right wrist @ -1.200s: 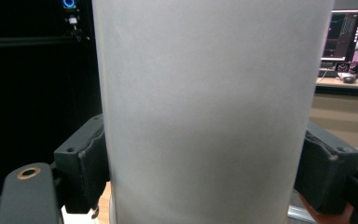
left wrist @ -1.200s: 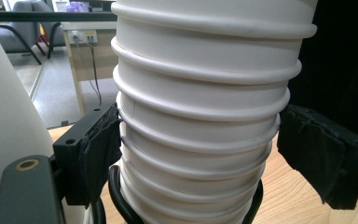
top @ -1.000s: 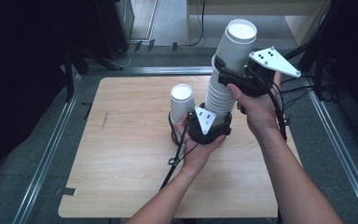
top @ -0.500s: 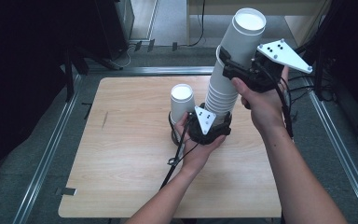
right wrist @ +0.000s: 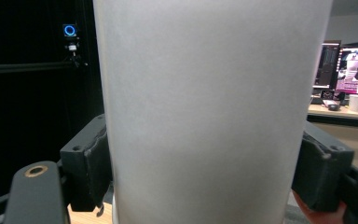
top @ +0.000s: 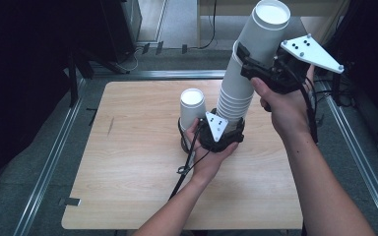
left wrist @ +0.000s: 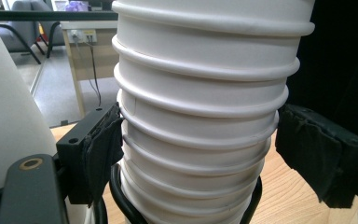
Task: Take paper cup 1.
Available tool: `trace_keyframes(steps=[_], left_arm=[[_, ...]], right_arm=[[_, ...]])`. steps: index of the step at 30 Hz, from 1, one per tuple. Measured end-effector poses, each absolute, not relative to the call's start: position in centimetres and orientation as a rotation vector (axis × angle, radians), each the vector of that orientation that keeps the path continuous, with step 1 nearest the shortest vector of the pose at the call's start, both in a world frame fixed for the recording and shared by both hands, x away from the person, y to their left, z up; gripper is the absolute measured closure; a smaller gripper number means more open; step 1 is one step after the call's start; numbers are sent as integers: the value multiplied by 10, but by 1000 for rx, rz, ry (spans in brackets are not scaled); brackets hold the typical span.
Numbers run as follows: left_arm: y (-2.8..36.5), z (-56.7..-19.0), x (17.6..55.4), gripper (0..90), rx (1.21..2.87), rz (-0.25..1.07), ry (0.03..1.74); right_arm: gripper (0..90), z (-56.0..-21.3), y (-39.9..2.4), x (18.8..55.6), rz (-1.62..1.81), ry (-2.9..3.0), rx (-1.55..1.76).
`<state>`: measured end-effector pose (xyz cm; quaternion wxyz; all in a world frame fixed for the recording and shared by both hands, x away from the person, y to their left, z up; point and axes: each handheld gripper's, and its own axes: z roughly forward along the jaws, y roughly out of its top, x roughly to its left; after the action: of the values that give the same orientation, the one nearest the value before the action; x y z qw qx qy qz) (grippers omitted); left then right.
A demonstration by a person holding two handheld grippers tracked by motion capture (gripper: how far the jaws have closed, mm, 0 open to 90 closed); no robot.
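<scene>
A tall nested stack of white paper cups (top: 234, 101) stands on the wooden table (top: 128, 187). My left gripper (top: 225, 133) is shut on the stack's base; in the left gripper view both black pads (left wrist: 103, 144) press the ribbed stack (left wrist: 200, 107). My right gripper (top: 257, 63) is shut on the top cup (top: 266, 34), which is raised partway out of the stack and leans to the right. That cup's smooth wall (right wrist: 205, 112) sits between the right gripper's (right wrist: 200, 163) pads. A single white cup (top: 193, 105) stands just left of the stack.
Metal rails (top: 54, 157) border the table on the left, the back and the right. Black cables (top: 189, 162) trail from the left gripper over the tabletop. Dark equipment and floor lie beyond the table's back edge.
My right gripper has risen with the top cup, drawing it higher out of the stack. The left gripper and the stack's base have stayed put.
</scene>
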<state>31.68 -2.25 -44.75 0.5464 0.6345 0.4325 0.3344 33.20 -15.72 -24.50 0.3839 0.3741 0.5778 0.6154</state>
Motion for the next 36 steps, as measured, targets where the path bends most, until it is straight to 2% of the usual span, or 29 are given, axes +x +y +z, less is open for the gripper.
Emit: trace_keyframes(steps=[25, 36], left_arm=[[-22, -448, 317, 160, 1508, 788, 1031], [-21, -447, 316, 173, 1513, 794, 1020]], right_arm=[[194, -232, -190, 323, 1561, 1387, 980], [191, -248, -209, 317, 1488, 1371, 998]])
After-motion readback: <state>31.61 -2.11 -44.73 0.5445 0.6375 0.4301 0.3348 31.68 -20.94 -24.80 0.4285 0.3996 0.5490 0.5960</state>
